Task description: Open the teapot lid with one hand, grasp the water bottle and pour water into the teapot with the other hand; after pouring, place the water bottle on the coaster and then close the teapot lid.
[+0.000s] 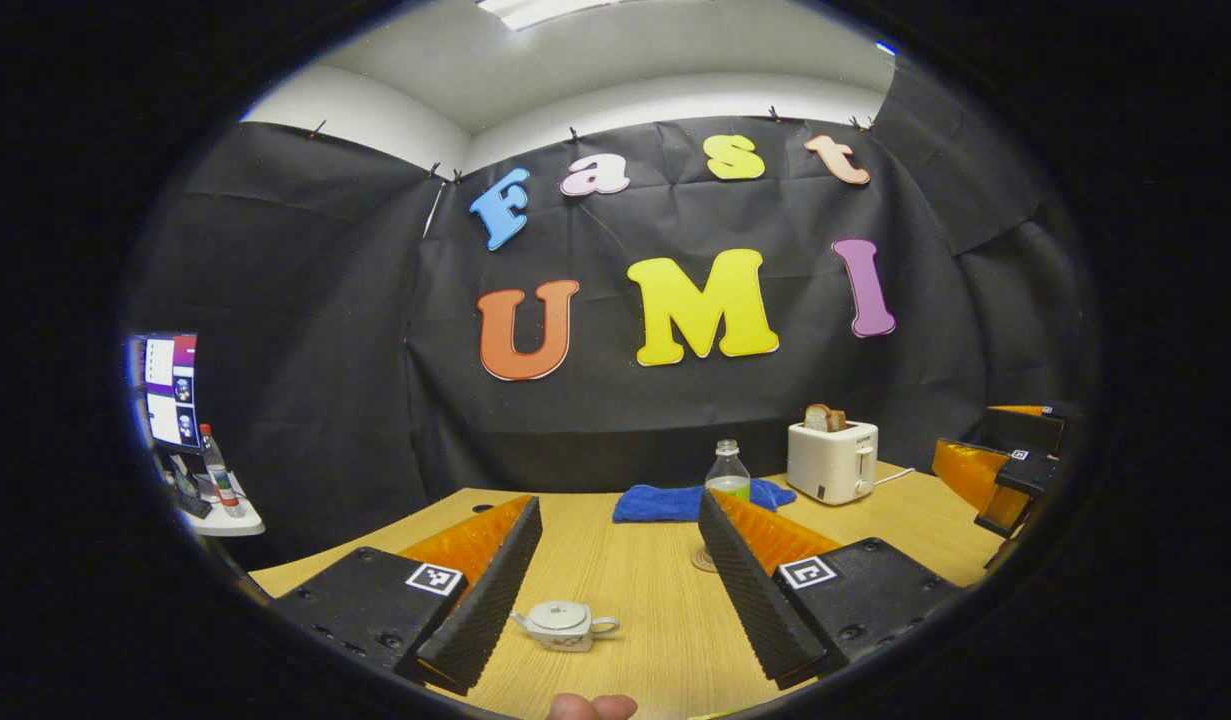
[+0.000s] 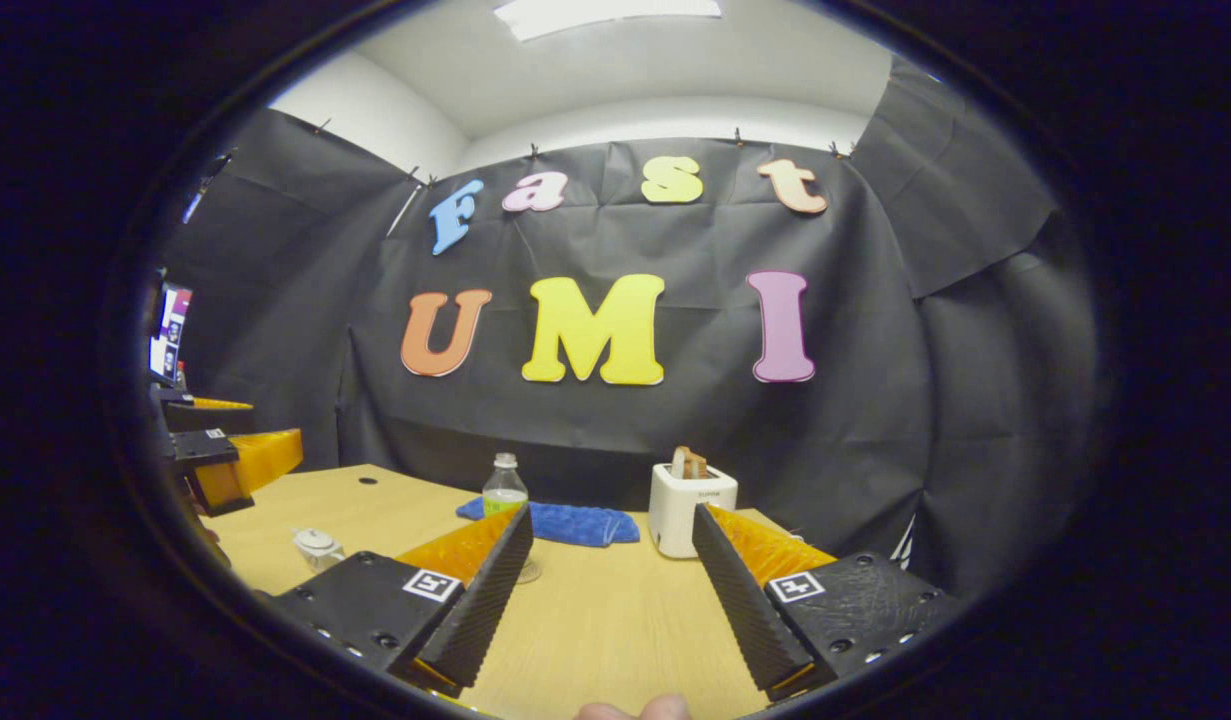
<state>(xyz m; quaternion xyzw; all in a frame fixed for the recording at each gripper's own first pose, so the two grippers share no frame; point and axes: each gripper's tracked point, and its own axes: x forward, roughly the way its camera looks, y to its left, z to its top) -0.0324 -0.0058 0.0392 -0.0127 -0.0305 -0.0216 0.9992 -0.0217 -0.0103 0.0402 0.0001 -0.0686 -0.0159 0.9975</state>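
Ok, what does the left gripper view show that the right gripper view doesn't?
Left gripper view: the teapot up close, lid on, between the open left tool's fingers; a coaster beside one finger; a small bottle on a side table; the right tool at the right edge.
Right gripper view: the right tool, open over bare table; the left tool at the left edge.
Both: the teapot, water bottle, blue cloth, toaster and monitor.
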